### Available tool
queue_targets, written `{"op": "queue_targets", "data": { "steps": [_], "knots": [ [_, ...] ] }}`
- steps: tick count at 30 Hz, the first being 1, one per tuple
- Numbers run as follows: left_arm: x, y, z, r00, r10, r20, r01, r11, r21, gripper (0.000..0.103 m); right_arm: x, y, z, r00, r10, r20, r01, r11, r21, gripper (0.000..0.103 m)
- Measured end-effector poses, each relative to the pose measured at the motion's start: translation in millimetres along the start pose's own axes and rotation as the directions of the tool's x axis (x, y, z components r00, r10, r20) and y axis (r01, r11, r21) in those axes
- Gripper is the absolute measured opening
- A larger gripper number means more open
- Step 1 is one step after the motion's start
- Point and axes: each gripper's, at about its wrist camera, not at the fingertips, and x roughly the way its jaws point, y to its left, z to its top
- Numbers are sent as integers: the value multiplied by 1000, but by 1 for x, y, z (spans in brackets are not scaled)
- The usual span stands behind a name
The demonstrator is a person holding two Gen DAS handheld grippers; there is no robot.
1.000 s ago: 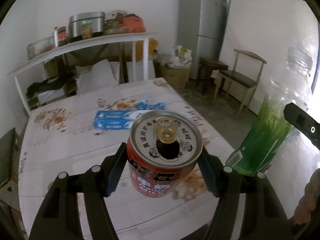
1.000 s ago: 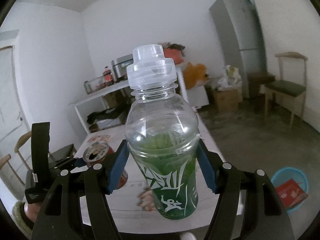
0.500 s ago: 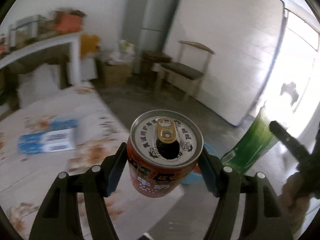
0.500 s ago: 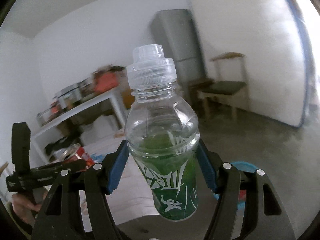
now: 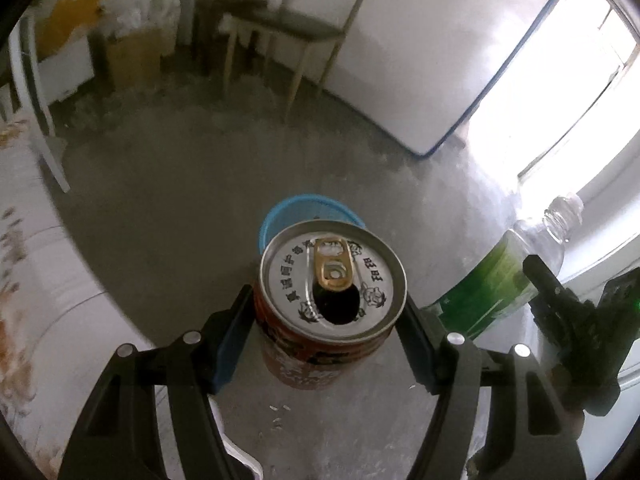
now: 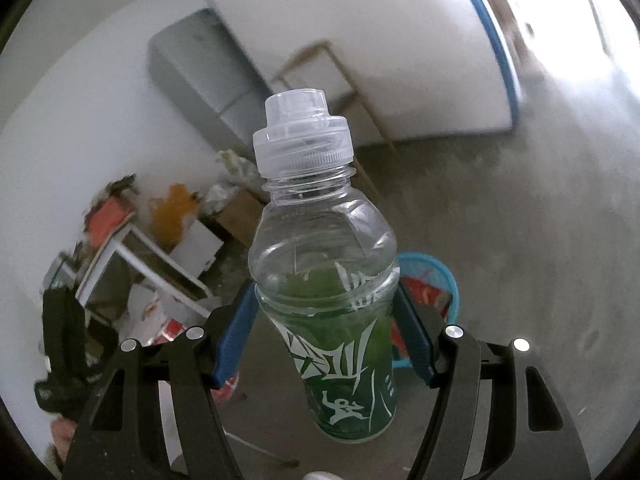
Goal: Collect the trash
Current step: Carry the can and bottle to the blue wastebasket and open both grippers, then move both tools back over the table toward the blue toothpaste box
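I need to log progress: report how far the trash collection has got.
Done: red packaging already lies in the blue bin. In hand: the left gripper clamps the red can, the right gripper the green-labelled bottle, both held above the floor near the bin. Left: dropping both in.

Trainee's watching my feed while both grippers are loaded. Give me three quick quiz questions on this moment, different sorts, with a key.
1. True or false: the left gripper holds a red can whose pull-tab opening is already open.
2. Multiple choice: the right gripper grips the A) blue box B) green-labelled bottle C) paper cup.
3. Fill in: on the floor beyond both loads stands a blue ____, with red wrappers showing inside in the right wrist view.

Key: 1 true; 2 B; 3 bin.
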Motion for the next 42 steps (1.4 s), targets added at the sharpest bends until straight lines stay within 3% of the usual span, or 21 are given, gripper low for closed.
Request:
{"op": "queue_targets", "data": {
  "steps": [9, 12, 14, 16, 18, 21, 26, 33, 42],
  "knots": [
    [55, 0, 32, 999, 27, -42, -30, 998, -52, 66, 119, -50, 24, 997, 35, -62, -20, 971, 239, 65],
    [81, 1, 46, 998, 4, -62, -9, 996, -83, 66, 180, -74, 14, 979, 33, -203, 28, 957, 289, 74],
    [102, 3, 54, 995, -20, -95, 11, 995, -99, 66, 213, -96, -7, 946, -41, -321, 142, 944, 299, 75],
    [124, 6, 61, 993, -19, -120, 4, 993, -121, 71, 217, -117, -24, 931, -76, -356, 207, 915, 346, 75],
    [136, 7, 63, 992, -16, -127, -3, 989, -147, 77, 202, -137, -39, 941, -46, -336, 196, 882, 429, 75],
    [136, 6, 63, 991, -34, -130, 13, 987, -159, 78, 175, -150, -46, 951, -42, -307, 184, 873, 452, 75],
    [104, 13, 54, 995, -49, -90, 37, 991, -127, 78, 133, -164, -51, 960, -39, -279, 166, 879, 447, 75],
    [37, 24, 38, 998, -56, -7, 55, 993, -101, 78, 131, -146, -50, 964, -22, -264, 136, 896, 423, 75],
    [-81, 54, -20, 987, -46, 153, 57, 996, -69, 82, 91, -77, -39, 965, 82, -251, -14, 965, 261, 77]
  ]
}}
